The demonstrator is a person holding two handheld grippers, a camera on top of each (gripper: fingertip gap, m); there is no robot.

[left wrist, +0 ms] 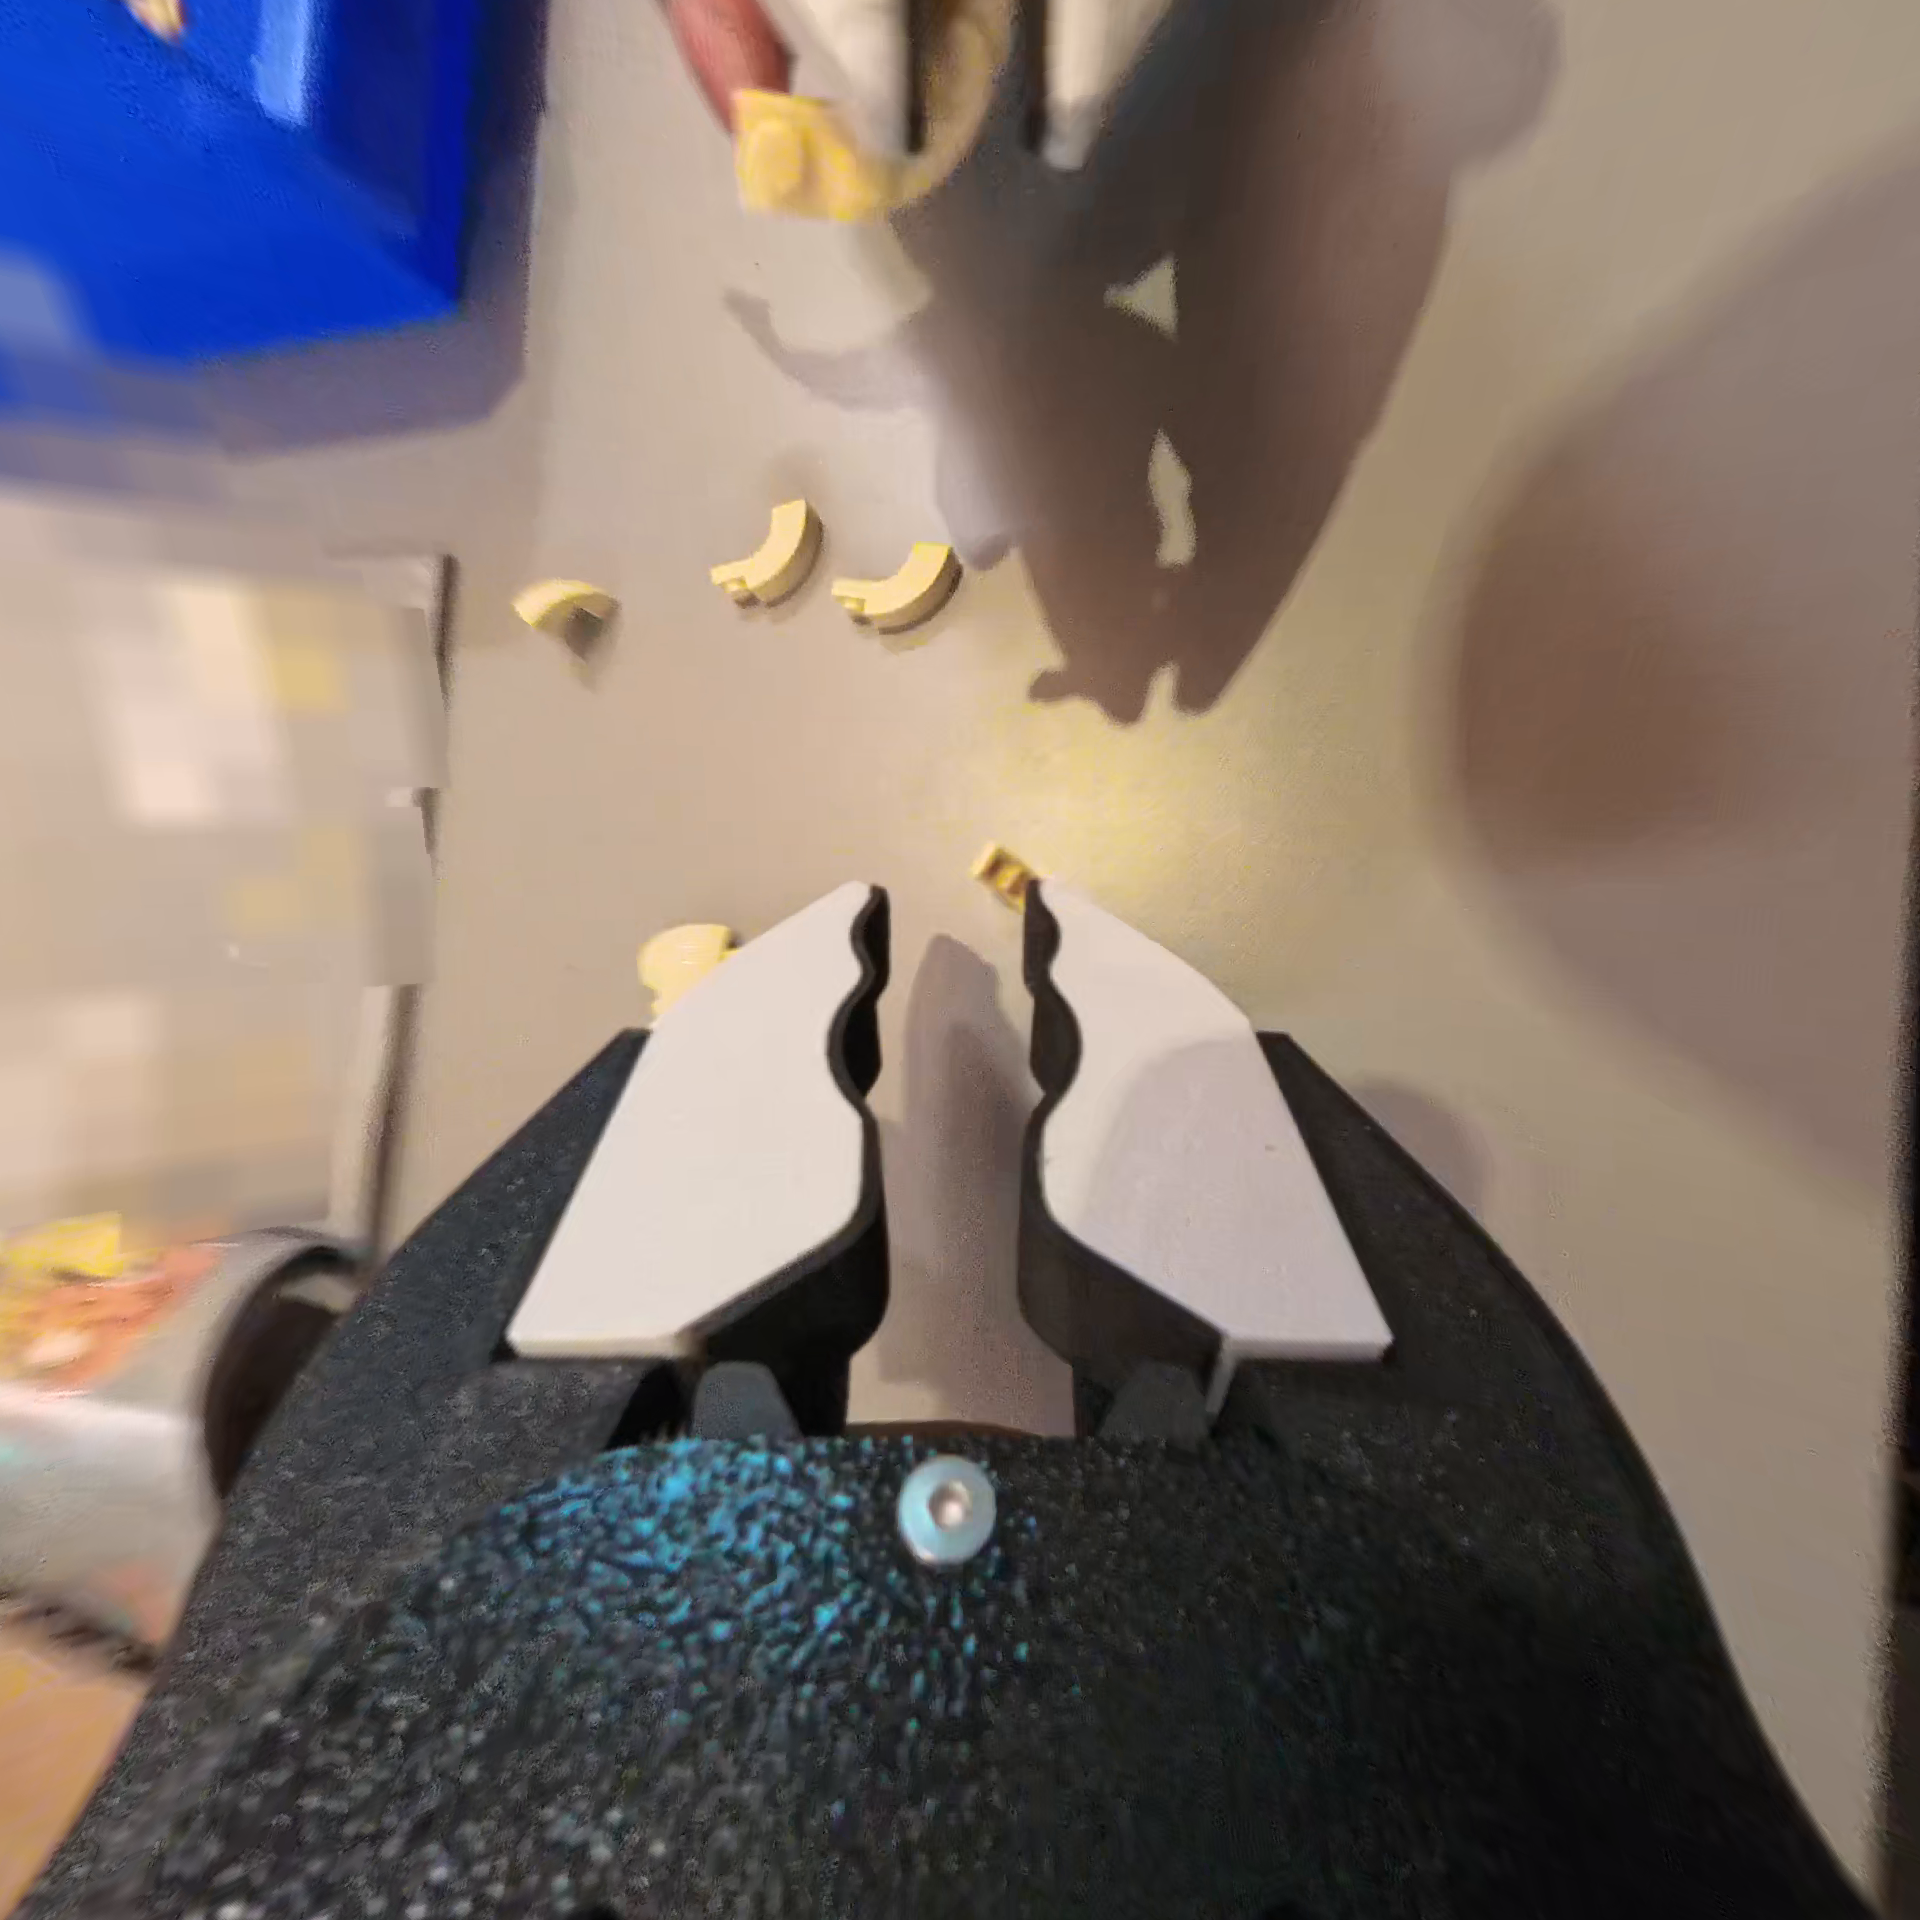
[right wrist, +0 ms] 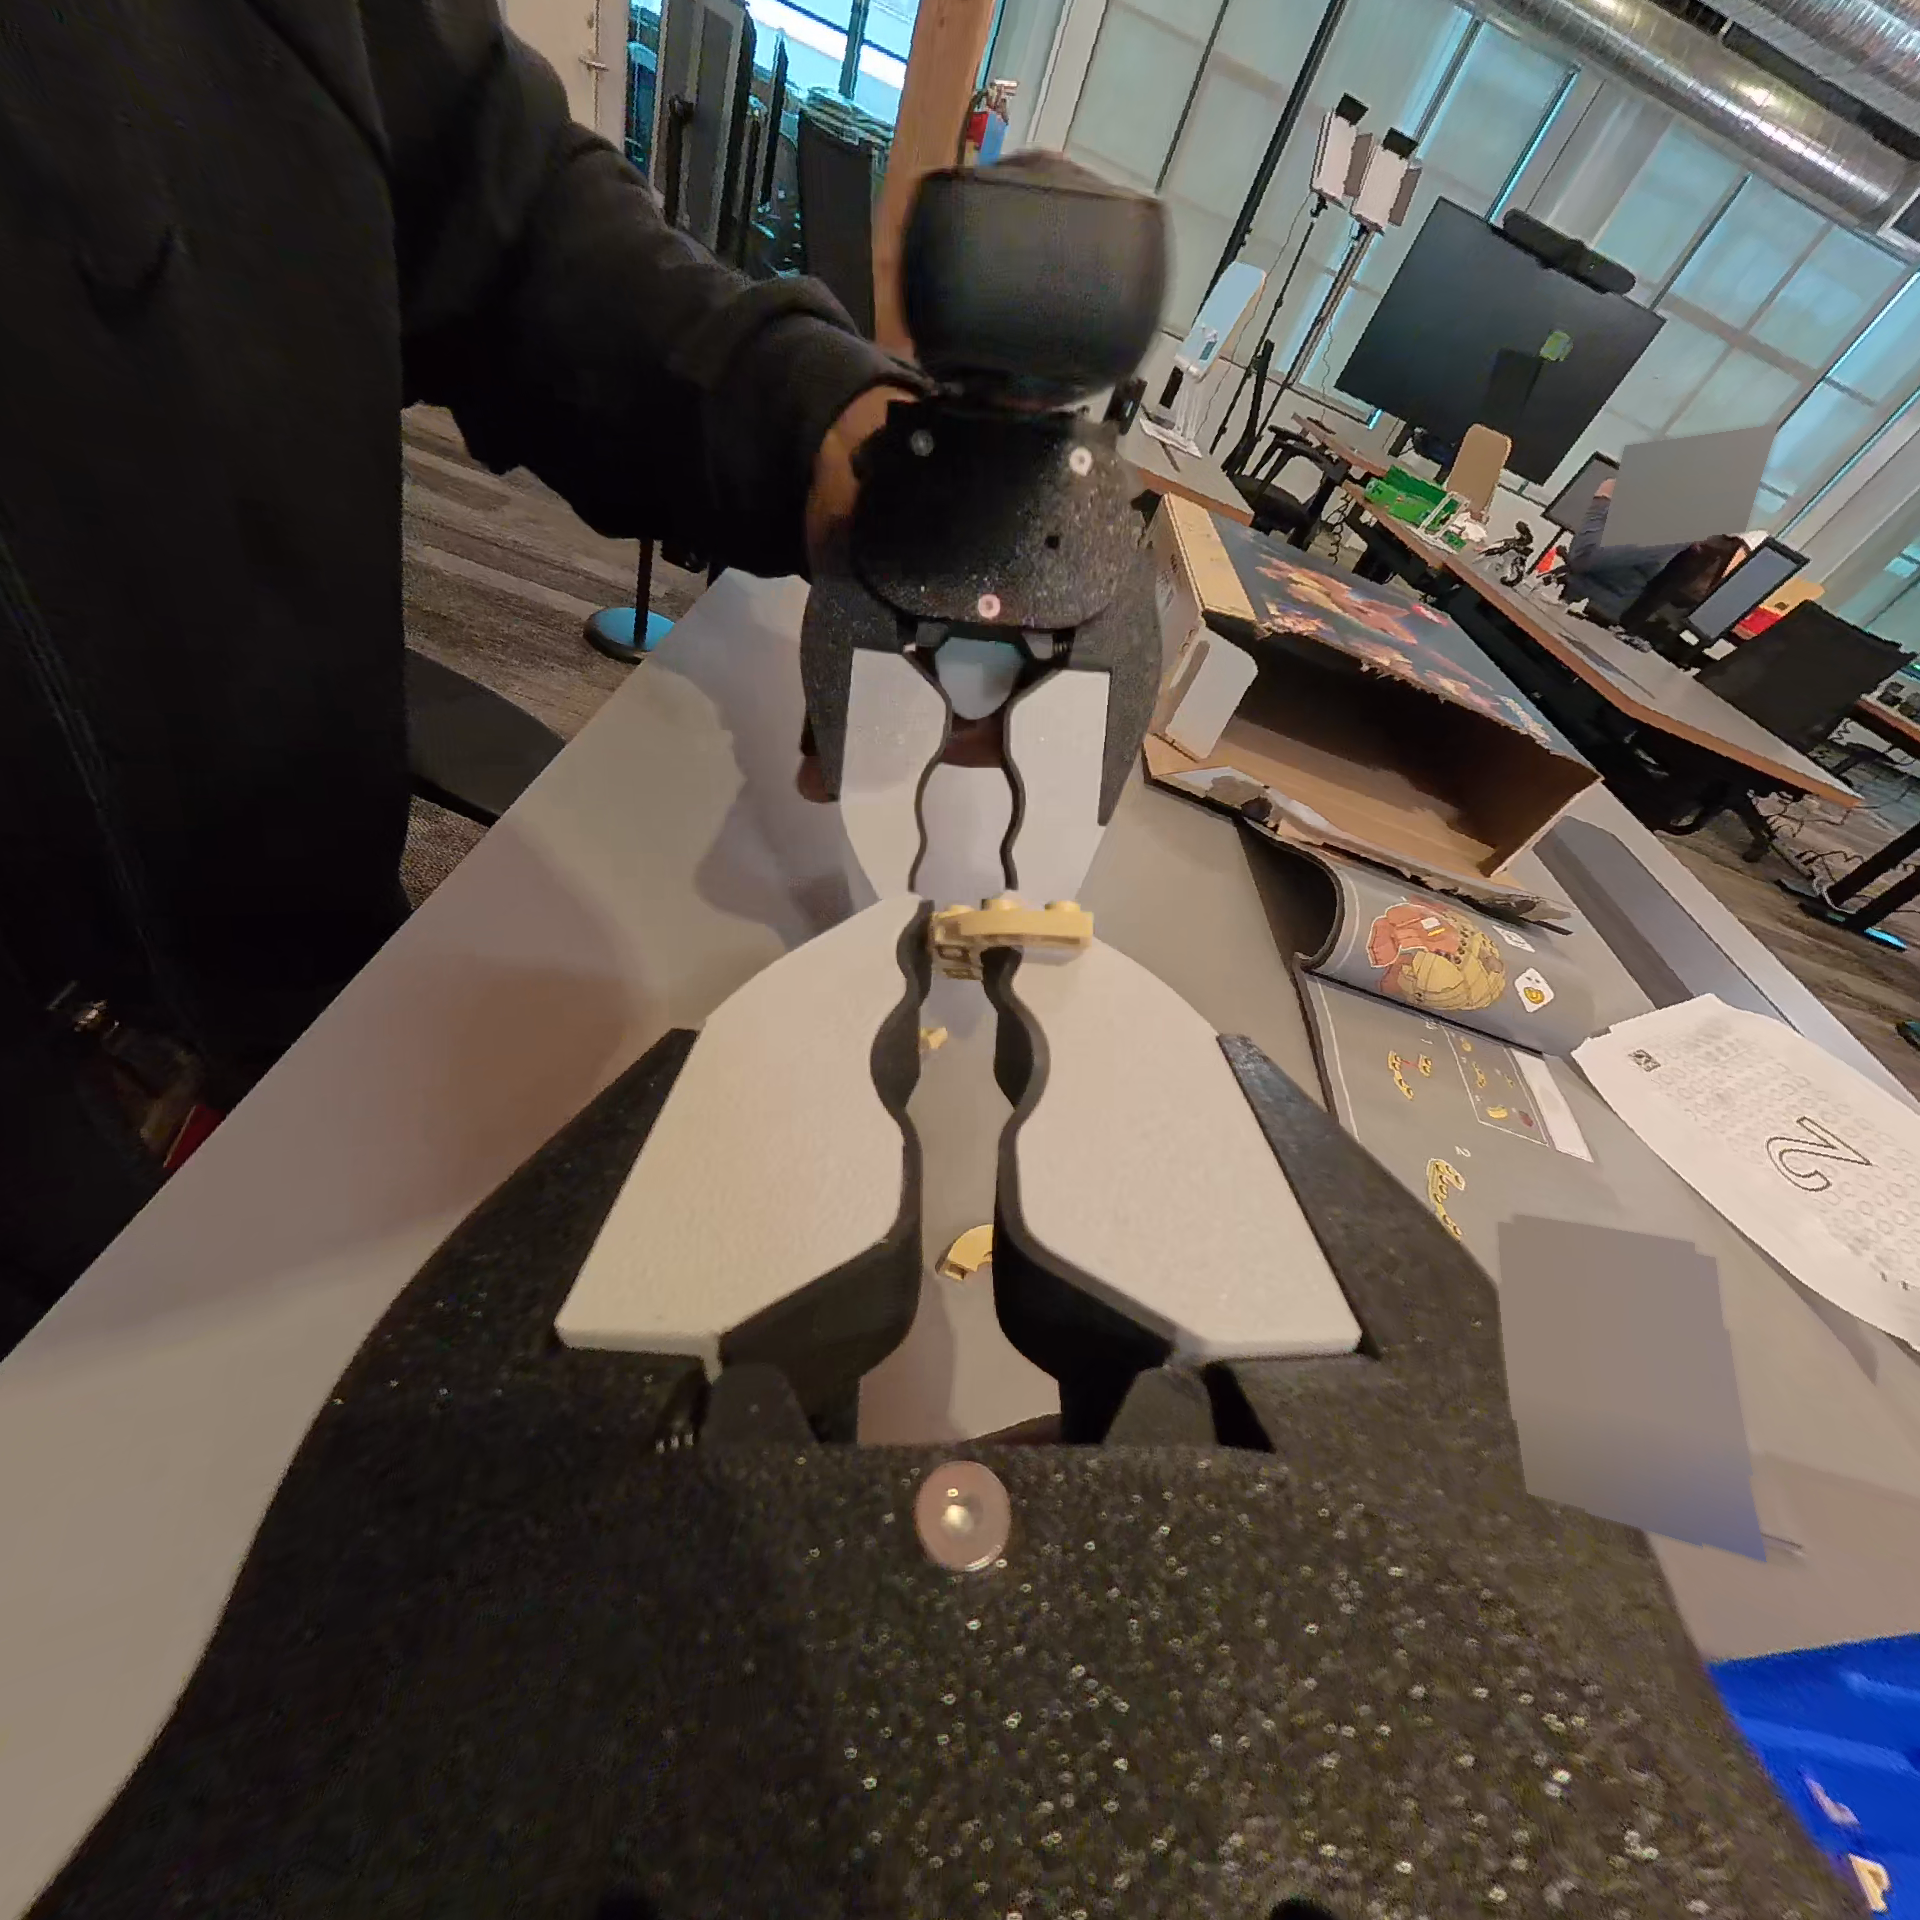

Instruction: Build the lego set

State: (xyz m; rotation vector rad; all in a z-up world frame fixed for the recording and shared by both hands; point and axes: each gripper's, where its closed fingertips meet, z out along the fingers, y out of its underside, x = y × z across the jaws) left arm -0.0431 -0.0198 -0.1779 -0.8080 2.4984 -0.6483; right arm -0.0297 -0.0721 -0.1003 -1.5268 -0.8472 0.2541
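Observation:
My right gripper [right wrist: 961, 940] is shut on a tan lego assembly [right wrist: 1023, 923], a curved studded plate that sticks out to the right of the fingertips, held above the grey table [right wrist: 416, 1091]. My left gripper [right wrist: 966, 883] faces it from the far side, just behind the assembly, open with nothing between its pads. In the left wrist view my left gripper [left wrist: 956, 899] is open and empty over the table. The tan assembly [left wrist: 795, 156] shows at the top by the right gripper's fingers [left wrist: 1075, 94]. Loose tan curved pieces [left wrist: 769, 556] [left wrist: 899, 597] [left wrist: 561, 613] lie on the table.
A small tan piece [left wrist: 1003, 868] and a round tan piece [left wrist: 681, 956] lie by my left fingertips. A blue bin [left wrist: 208, 177] stands at one side. An open cardboard box [right wrist: 1351, 748], an instruction booklet [right wrist: 1455, 997] and a printed sheet [right wrist: 1766, 1143] lie to the right. A person's dark sleeve [right wrist: 416, 312] is at left. The grippers' ends are close to 9 cm from one another. The round tan piece [left wrist: 681, 956] is about 6 cm from my left fingertips and 15 cm from my right.

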